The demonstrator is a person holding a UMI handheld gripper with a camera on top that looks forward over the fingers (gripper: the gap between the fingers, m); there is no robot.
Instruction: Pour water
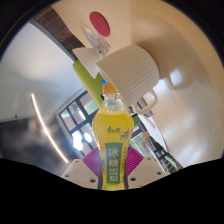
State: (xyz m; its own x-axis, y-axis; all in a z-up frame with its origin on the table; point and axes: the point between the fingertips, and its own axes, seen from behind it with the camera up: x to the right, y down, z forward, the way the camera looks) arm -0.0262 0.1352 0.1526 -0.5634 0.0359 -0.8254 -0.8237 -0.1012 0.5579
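Note:
My gripper (113,165) is shut on a yellow drink bottle (113,130) with a green label and a yellow cap. The bottle stands upright between my fingers, and the magenta pads (92,158) press on both of its sides. The whole view is tilted, with the bottle lifted off any surface. Just beyond the bottle's cap hangs a white ribbed cup (130,68), seen on its side. A yellow-green stick-like object (86,78) lies beside the cup.
A white holder with a pink round disc (98,22) sits beyond the cup on the pale table surface (185,50). A window with dark frames (75,115) and a bright light strip (40,115) show to the left.

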